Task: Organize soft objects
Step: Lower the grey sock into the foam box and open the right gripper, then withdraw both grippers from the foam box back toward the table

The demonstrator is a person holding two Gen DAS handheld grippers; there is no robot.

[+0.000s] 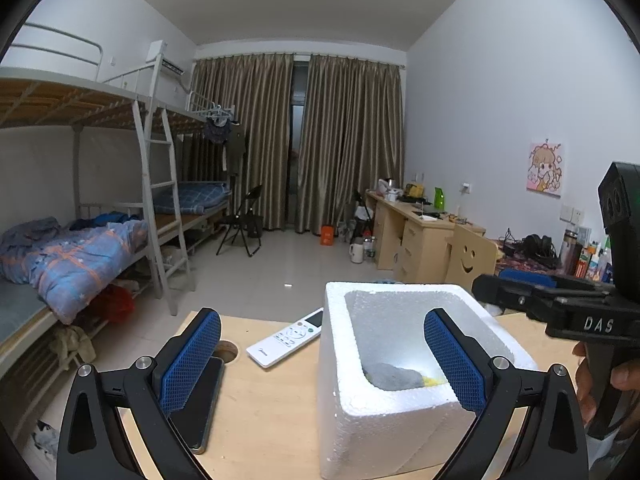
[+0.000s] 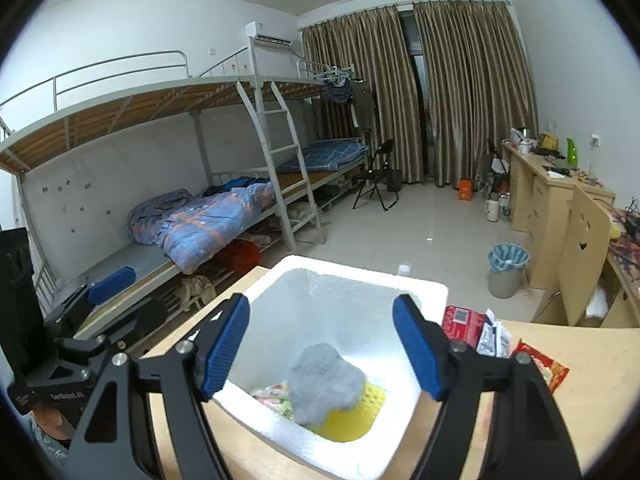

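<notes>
A white foam box point(image 2: 420, 292) stands on the wooden table point(image 2: 592, 360). Inside it lie a grey cloth point(image 2: 324, 380), a yellow sponge point(image 2: 356, 416) and a flowered cloth point(image 2: 272, 394). My right gripper point(image 2: 321, 302) hangs over the box's mouth, open, with nothing between its blue pads. In the left wrist view the box point(image 1: 380, 420) is at lower right, with the grey cloth point(image 1: 394, 376) in its bottom. My left gripper point(image 1: 322, 314) is open and holds nothing; its jaws straddle the box's left wall. The right gripper's black body point(image 1: 560, 308) shows at the right edge, held by a hand.
A white remote point(image 1: 288, 338) lies left of the box, beside a round cable hole point(image 1: 228, 350). A dark phone point(image 1: 200, 408) rests under my left finger. Red snack packets point(image 2: 468, 320) point(image 2: 544, 368) lie right of the box. Bunk beds, desks and a bin stand beyond the table.
</notes>
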